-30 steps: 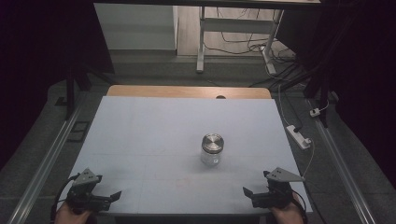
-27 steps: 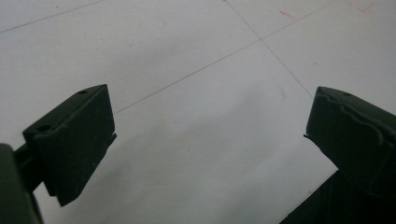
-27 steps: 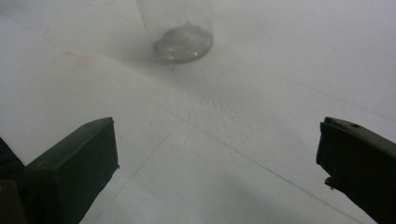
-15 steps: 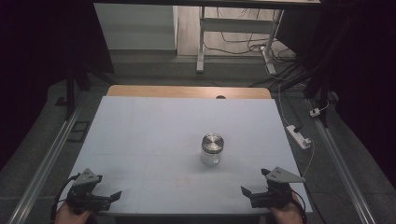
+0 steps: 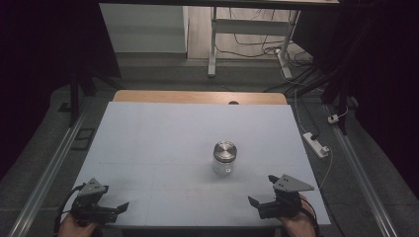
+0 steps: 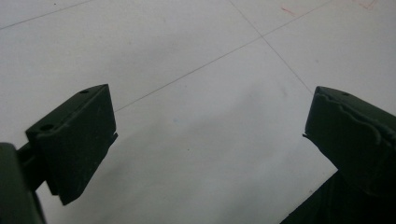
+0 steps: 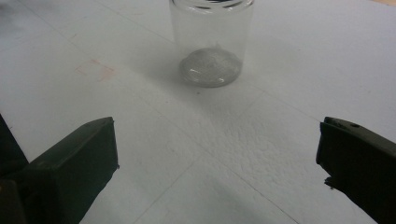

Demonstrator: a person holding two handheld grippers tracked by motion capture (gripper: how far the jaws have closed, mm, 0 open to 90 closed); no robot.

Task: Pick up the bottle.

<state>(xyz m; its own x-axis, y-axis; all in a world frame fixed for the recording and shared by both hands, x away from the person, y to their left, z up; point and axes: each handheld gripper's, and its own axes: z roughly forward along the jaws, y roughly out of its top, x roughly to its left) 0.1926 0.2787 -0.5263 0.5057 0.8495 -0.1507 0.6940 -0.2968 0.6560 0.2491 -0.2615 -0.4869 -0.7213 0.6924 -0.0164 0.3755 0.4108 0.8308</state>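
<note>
Reaching for the glass jar looks like the step in hand, and it asks for a calm, level approach. The jar stands upright near the middle of the white desk, capped with a metal lid, well apart from both tools. The right hand-held gripper sits at the near edge with its jaws wide apart and nothing between them, already aimed at the jar. The left hand-held gripper rests at the near left corner, jaws likewise apart and empty. I would bring the right one in low, straddle the glass body below the lid, and close gently, since smooth glass may slip or tip.
</note>
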